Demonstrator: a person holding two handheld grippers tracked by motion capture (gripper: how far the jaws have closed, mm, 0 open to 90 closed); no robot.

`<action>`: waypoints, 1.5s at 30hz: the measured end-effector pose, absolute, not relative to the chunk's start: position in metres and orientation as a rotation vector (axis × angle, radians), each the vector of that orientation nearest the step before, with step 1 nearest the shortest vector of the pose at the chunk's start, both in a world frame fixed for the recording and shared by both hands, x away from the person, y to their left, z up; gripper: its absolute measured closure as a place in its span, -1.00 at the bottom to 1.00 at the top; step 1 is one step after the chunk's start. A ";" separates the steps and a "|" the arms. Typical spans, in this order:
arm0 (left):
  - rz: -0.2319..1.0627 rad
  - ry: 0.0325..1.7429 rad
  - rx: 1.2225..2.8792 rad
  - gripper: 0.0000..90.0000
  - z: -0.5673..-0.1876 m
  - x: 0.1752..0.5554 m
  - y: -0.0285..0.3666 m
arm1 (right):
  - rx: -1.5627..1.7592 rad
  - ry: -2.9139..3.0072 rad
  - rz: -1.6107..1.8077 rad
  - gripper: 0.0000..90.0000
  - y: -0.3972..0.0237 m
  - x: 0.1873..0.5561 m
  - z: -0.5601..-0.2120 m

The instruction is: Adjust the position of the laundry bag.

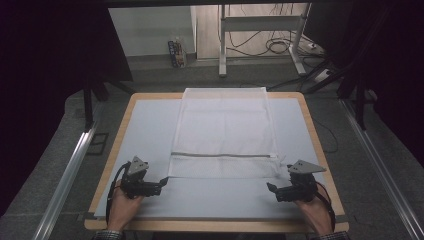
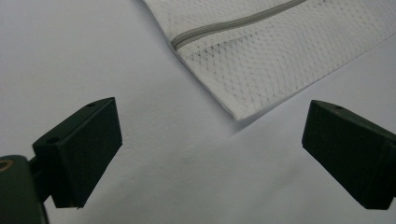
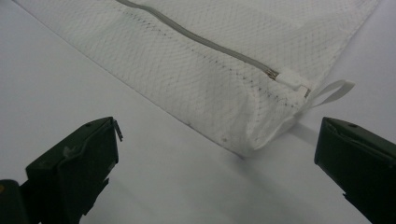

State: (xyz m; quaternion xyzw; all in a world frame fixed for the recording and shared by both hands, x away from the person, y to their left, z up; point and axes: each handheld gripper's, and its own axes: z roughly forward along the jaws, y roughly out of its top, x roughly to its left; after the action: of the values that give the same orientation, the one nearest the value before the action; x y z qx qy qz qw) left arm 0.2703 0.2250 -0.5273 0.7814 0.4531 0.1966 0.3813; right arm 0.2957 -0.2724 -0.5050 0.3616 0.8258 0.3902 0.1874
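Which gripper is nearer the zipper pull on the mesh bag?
Right. The right gripper sits just off the bag's near right corner, below the zipper pull. The left gripper is at the opposite near corner of the mesh bag.

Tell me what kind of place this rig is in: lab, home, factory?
Most likely a lab or data-collection workspace, not a home. A wood-edged table carries a white mesh bag. Behind it, on grey carpet, are the legs of a height-adjustable desk and loose cables, with dark curtains at the sides.
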 end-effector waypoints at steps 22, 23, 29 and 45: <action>0.541 1.104 2.001 -0.84 -0.526 0.278 0.219 | 1.029 2.302 1.096 -1.00 -0.274 0.308 -0.505; 0.532 1.100 2.003 -0.83 -0.527 0.280 0.218 | 1.029 2.301 1.097 -1.00 -0.274 0.308 -0.504; 0.537 1.083 2.013 -0.79 -0.527 0.287 0.216 | 1.055 2.287 1.096 -1.00 -0.275 0.315 -0.505; 0.476 1.081 1.975 -0.78 -0.527 0.301 0.218 | 1.041 2.296 1.062 -1.00 -0.270 0.329 -0.507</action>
State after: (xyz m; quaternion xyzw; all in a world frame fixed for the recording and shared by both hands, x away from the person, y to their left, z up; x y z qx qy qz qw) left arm 0.3006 0.2181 -0.5268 0.7837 0.4287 0.1890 0.4078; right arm 0.3287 -0.2698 -0.5068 0.3728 0.8221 0.3803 0.2014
